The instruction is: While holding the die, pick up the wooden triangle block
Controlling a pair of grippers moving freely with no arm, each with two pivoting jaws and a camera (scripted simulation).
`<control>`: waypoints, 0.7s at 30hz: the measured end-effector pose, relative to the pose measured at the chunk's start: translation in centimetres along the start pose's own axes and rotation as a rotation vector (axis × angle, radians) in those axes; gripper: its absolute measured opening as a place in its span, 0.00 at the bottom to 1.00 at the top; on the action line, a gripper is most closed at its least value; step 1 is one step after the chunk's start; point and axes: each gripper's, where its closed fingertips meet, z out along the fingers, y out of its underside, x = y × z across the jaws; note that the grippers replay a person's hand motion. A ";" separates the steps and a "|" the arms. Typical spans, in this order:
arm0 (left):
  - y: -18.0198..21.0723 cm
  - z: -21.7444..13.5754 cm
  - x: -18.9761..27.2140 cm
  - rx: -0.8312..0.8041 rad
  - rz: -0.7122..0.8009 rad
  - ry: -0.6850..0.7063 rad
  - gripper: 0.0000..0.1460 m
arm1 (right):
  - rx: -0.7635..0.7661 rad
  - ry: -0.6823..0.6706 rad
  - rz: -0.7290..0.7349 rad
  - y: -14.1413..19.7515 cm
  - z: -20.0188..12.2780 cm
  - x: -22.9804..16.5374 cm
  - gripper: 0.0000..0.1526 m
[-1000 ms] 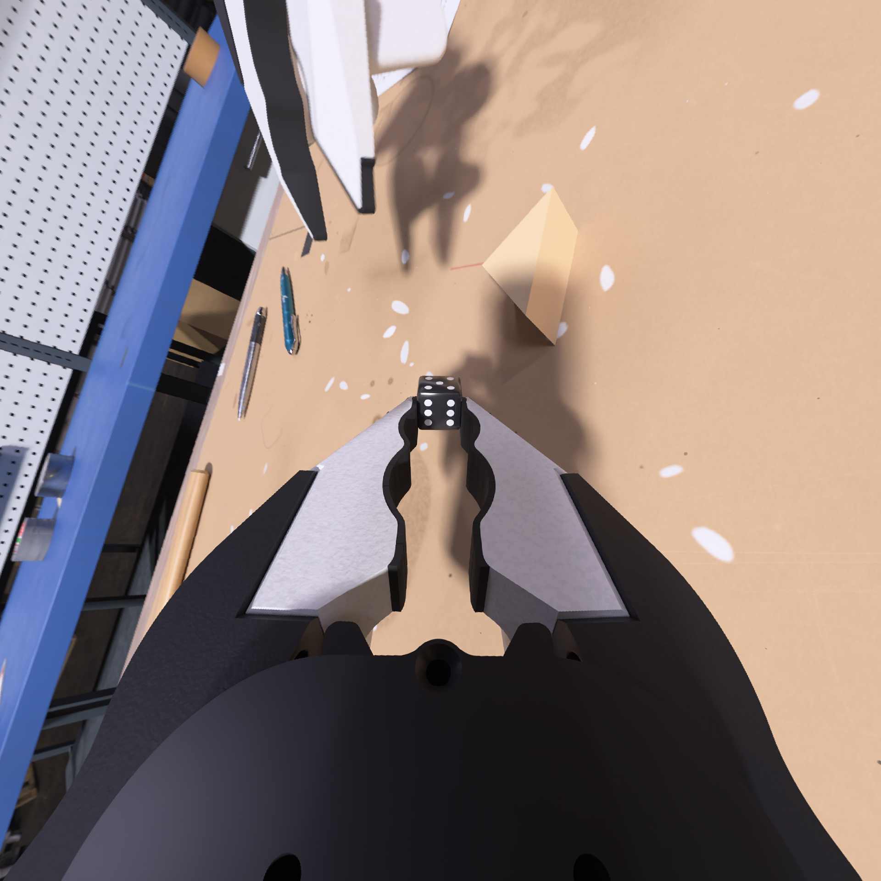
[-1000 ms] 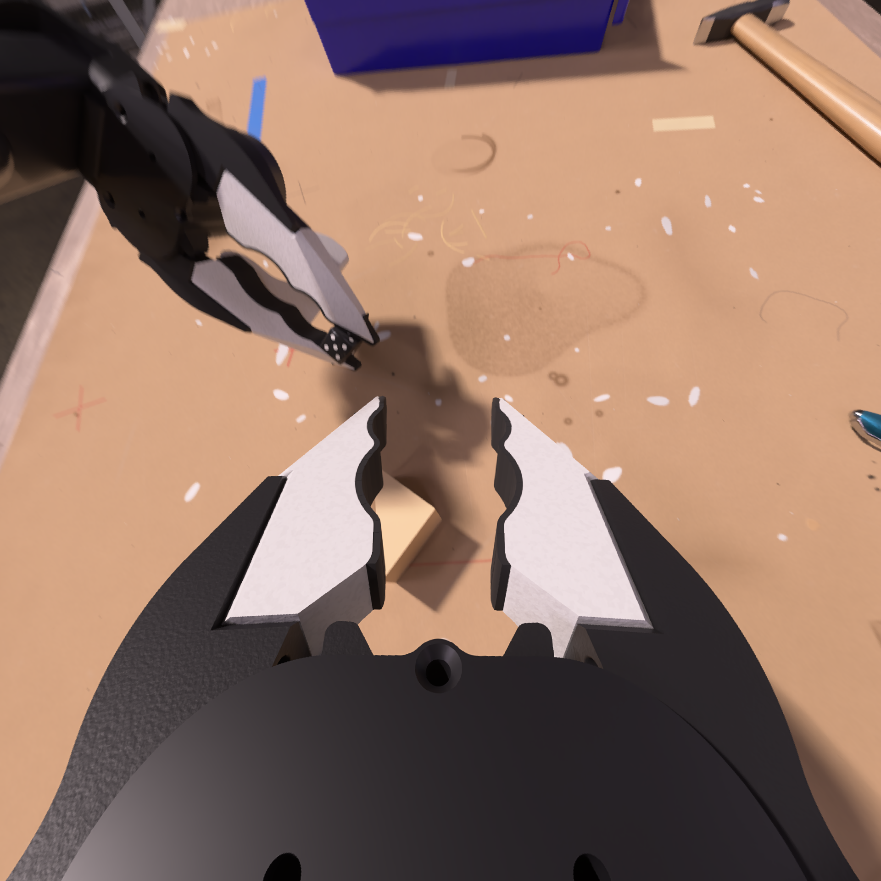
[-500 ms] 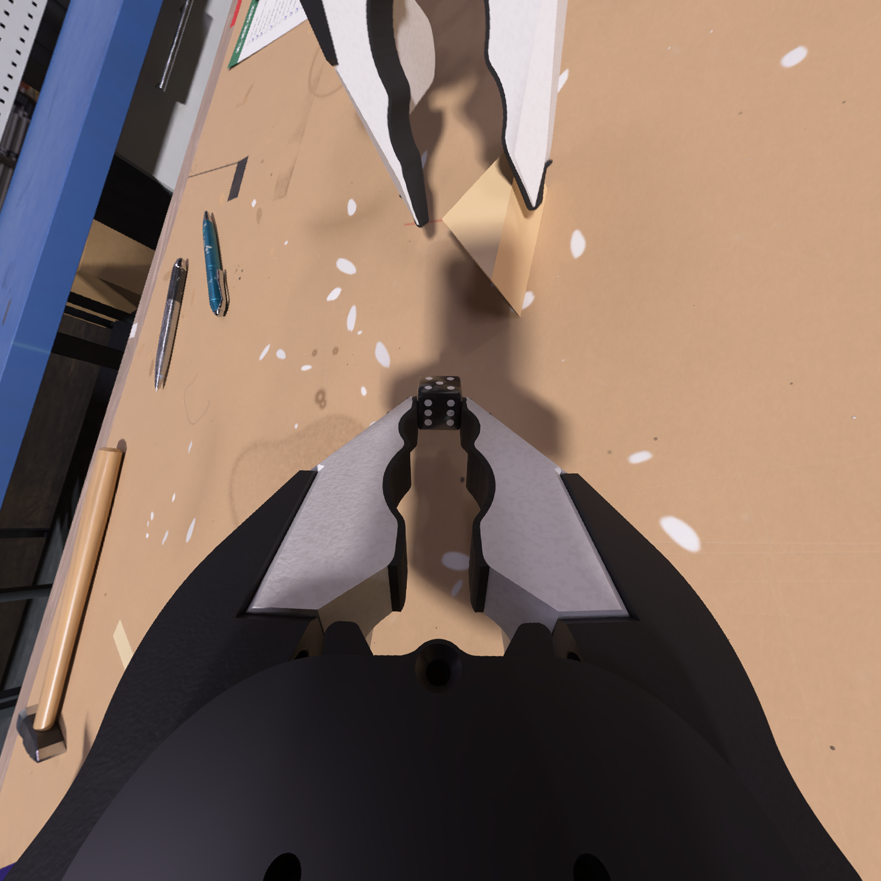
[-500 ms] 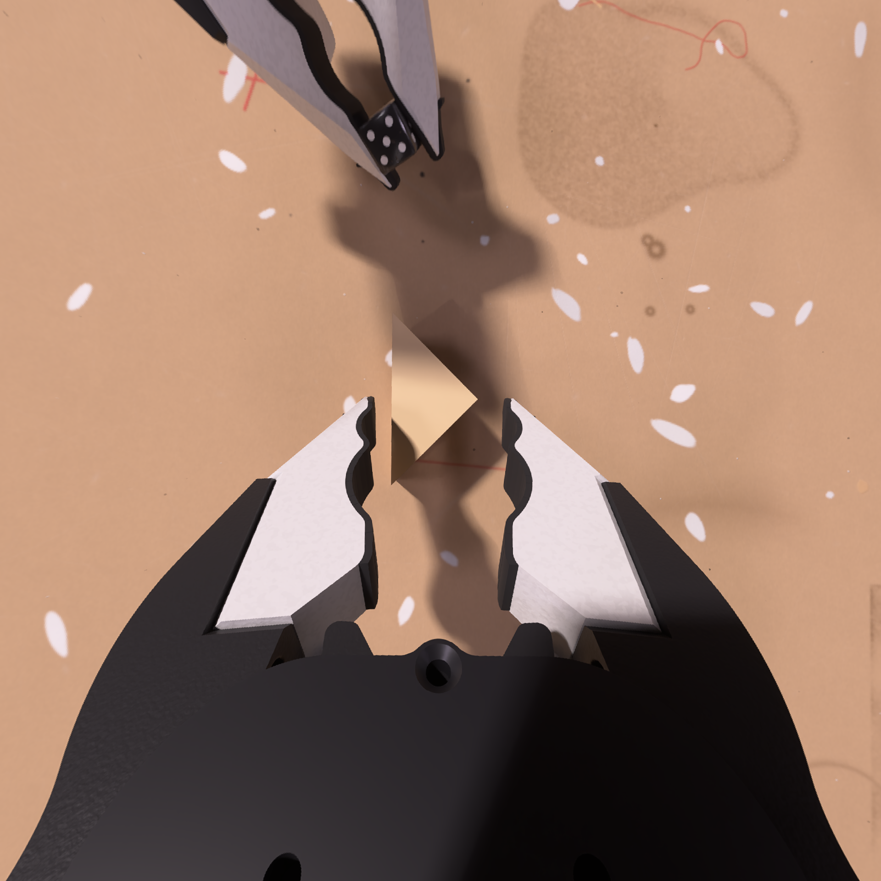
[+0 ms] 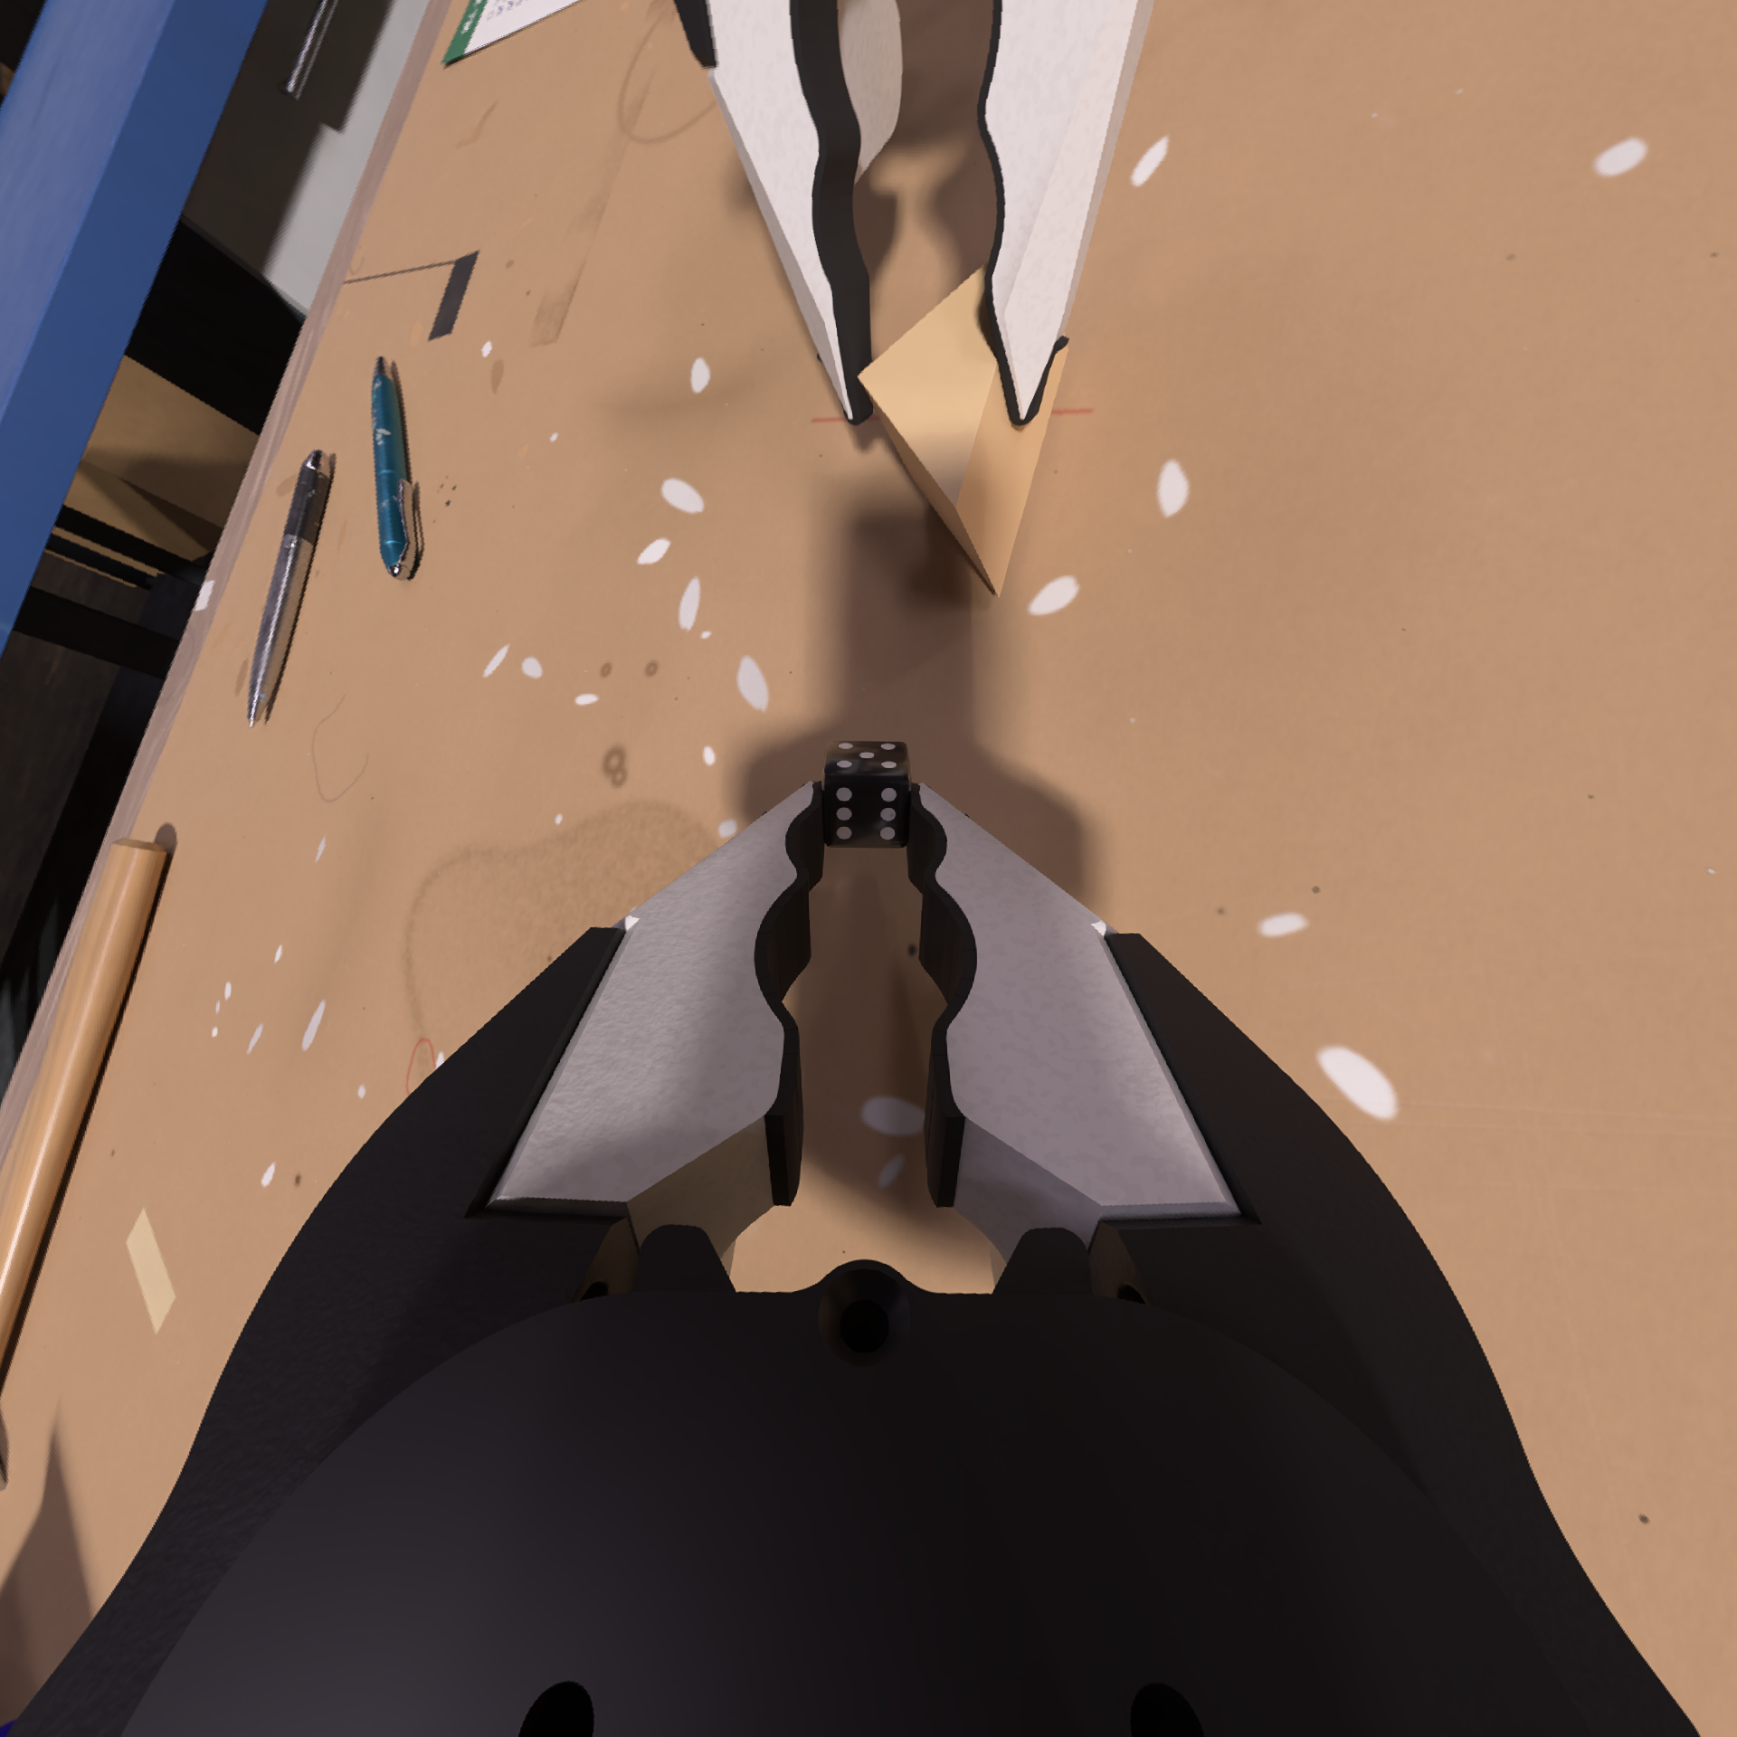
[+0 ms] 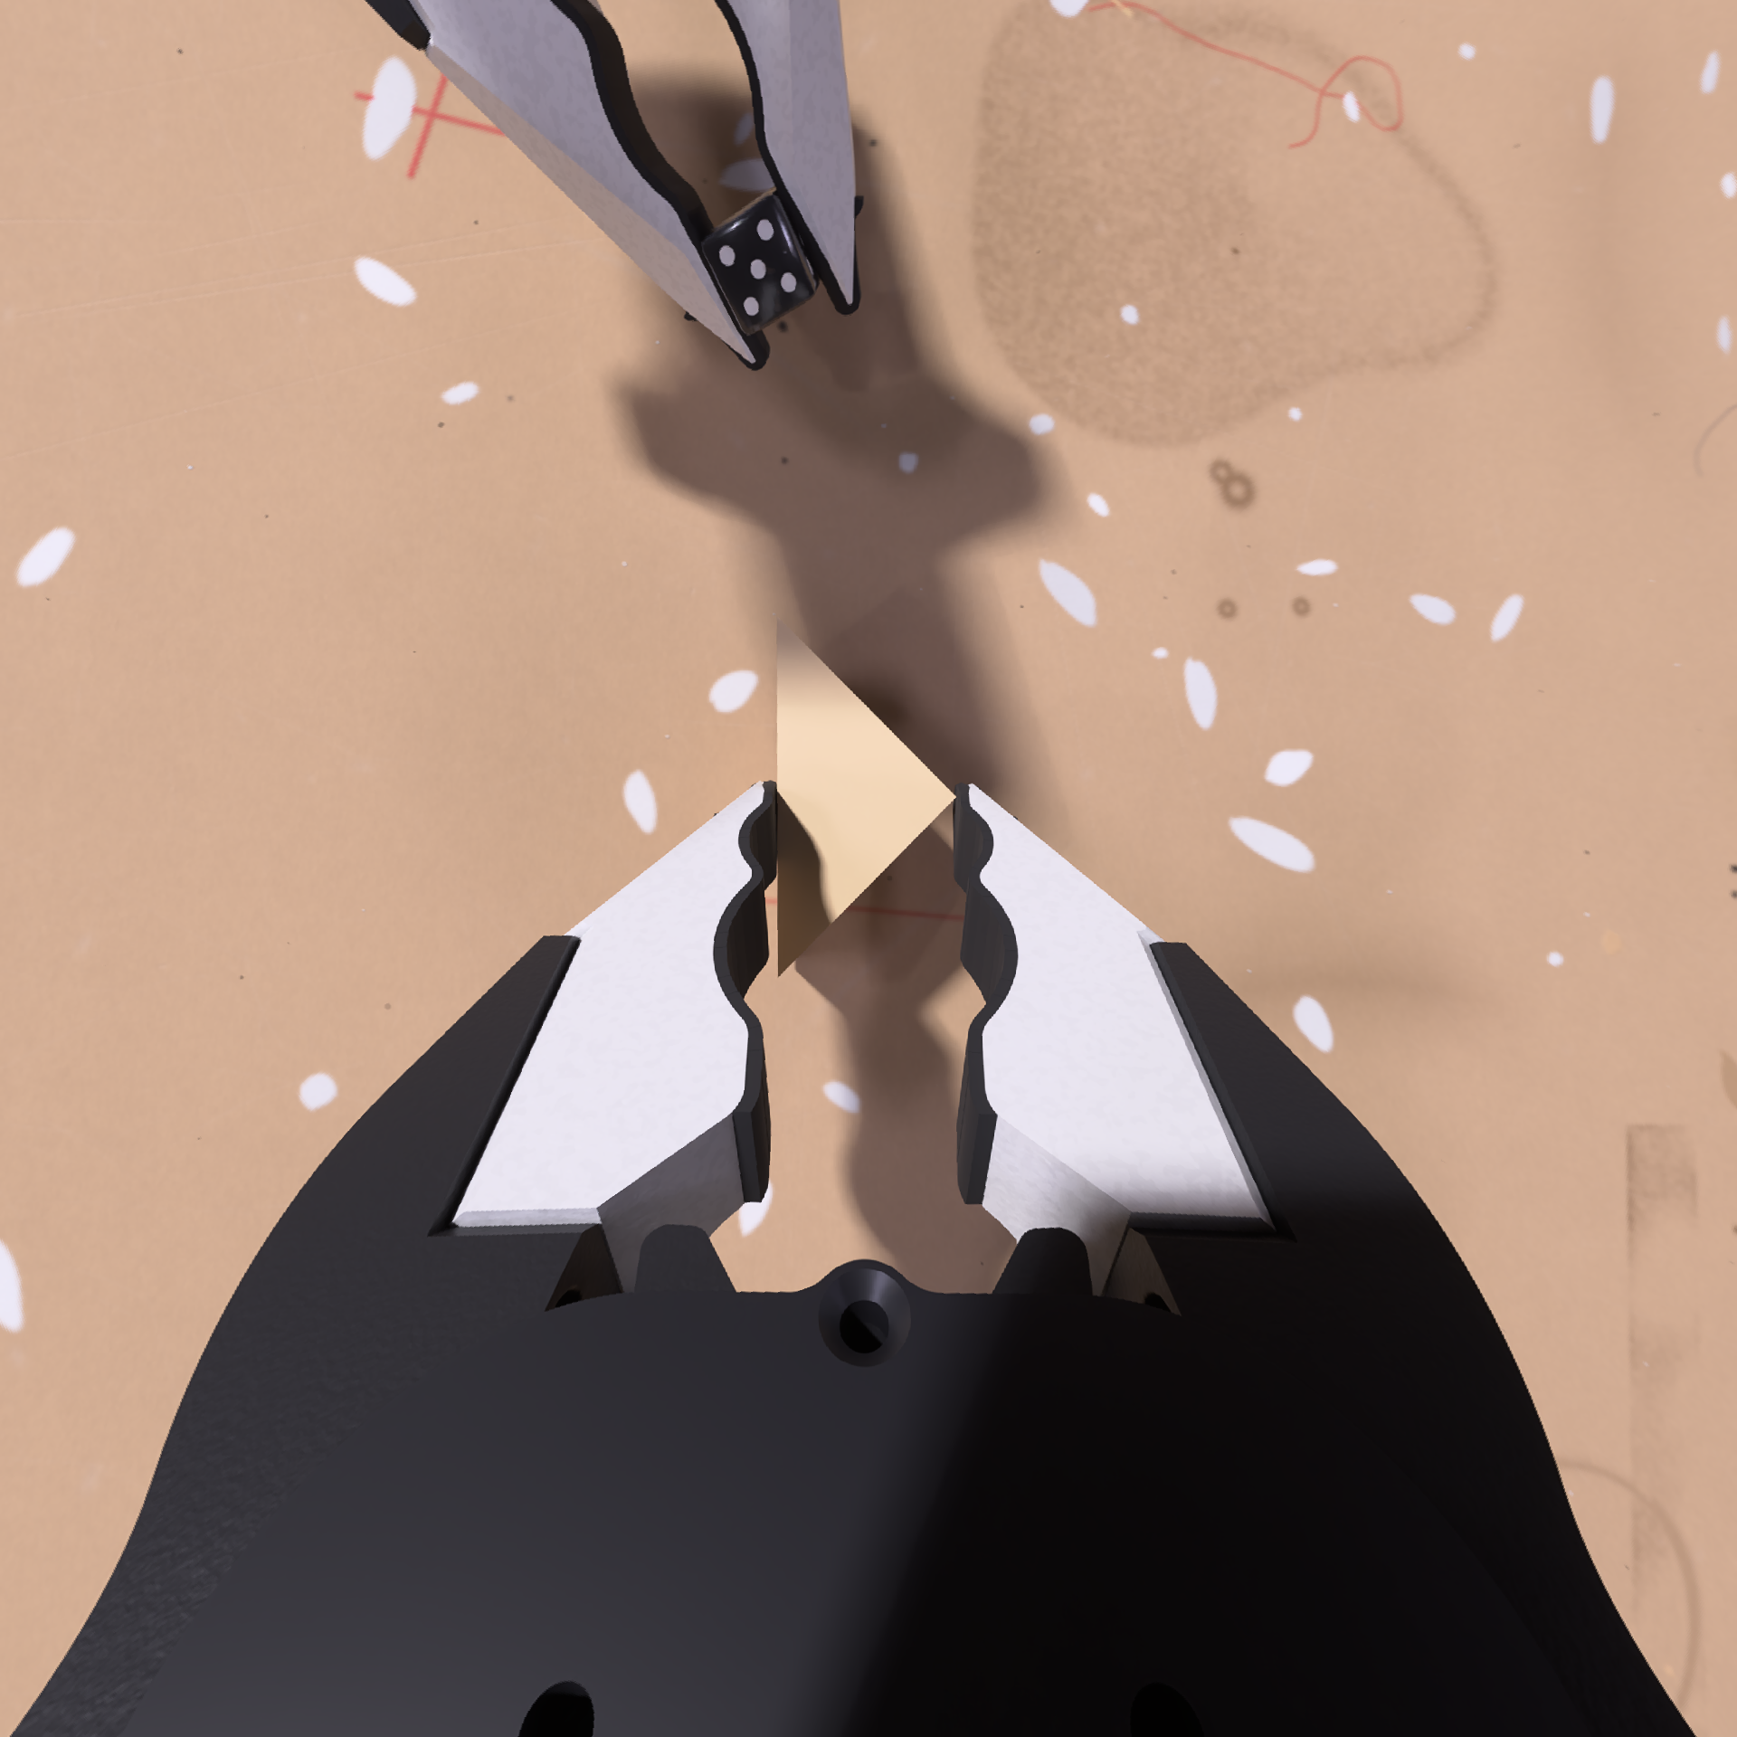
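My left gripper [image 5: 868,795] is shut on a black die with white pips [image 5: 867,797] and holds it above the tan table. The die and that gripper also show at the top of the right wrist view [image 6: 757,268]. The wooden triangle block [image 6: 846,780] lies on the table, a light tan wedge. My right gripper [image 6: 865,799] has its fingertips pressed on the block's two sides, the left one on a flat face and the right one on a corner. In the left wrist view the right gripper [image 5: 935,414] straddles the block [image 5: 949,451] just ahead of the die.
A teal pen [image 5: 390,470] and a silver pen [image 5: 282,583] lie near the table's left edge. A wooden hammer handle [image 5: 66,1062] lies along that edge. A blue beam [image 5: 94,235] runs beyond it. White flecks dot the table.
My right gripper has moved forward onto the block and its fingers have narrowed from open to touching both sides. My left gripper holds the die as before and has shifted slightly.
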 end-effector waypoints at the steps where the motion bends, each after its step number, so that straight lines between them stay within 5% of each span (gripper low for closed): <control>1: 0.0 0.1 -0.2 -0.001 -0.006 -0.005 0.11 | 0.004 0.008 0.000 0.0 -0.2 0.2 0.24; 21: 1.1 0.9 -1.1 -0.066 -0.082 -0.011 0.11 | 0.035 0.065 0.002 0.0 -0.9 1.4 0.24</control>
